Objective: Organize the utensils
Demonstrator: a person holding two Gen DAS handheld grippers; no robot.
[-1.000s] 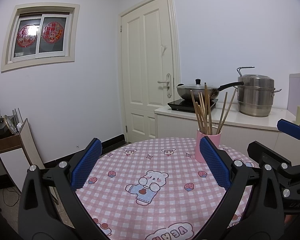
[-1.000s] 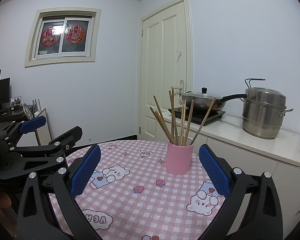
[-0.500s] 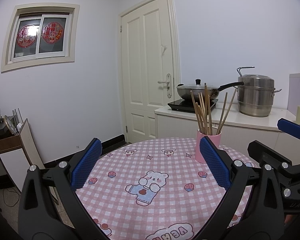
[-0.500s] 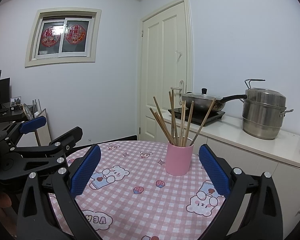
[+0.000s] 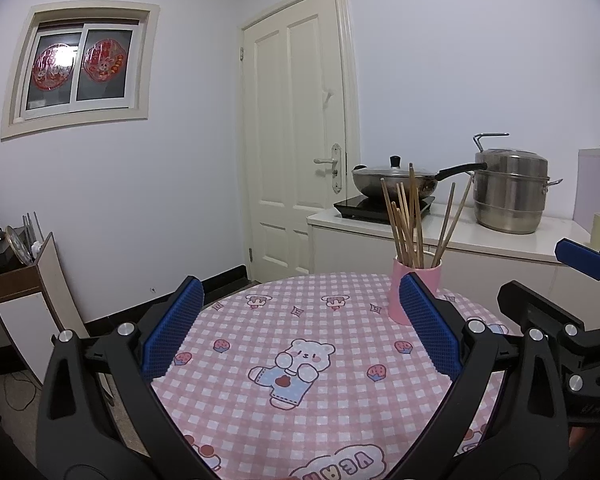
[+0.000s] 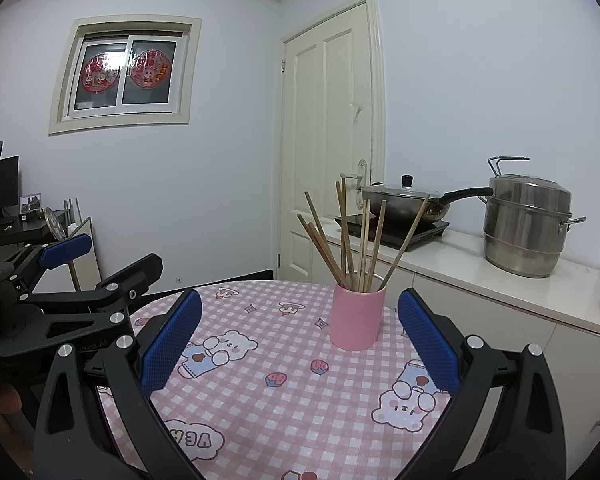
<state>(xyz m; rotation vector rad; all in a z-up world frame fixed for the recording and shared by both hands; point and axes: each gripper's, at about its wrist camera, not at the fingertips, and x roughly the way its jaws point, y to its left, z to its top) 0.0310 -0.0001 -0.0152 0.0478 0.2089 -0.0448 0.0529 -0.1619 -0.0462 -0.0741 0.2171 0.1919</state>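
1. Round table [image 5: 320, 408] wears a pink checked bear cloth; white door [image 5: 296, 128] and wok [image 6: 404, 202] sit behind.
2. Pink cup [image 6: 357, 316] of chopsticks [image 6: 352, 240] stands on the table's far side.
3. Left gripper [image 5: 300, 332] and right gripper [image 6: 300, 334] both gape wide, holding nothing.

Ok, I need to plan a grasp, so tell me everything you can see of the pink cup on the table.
The pink cup is a plain, matte, straight-walled cylinder with no handle showing, standing upright on the pink checked tablecloth near the table's far edge. It holds a loose bundle of wooden chopsticks that fan out above its rim. Neither gripper touches it; in the left wrist view a blue finger pad hides its lower right part.
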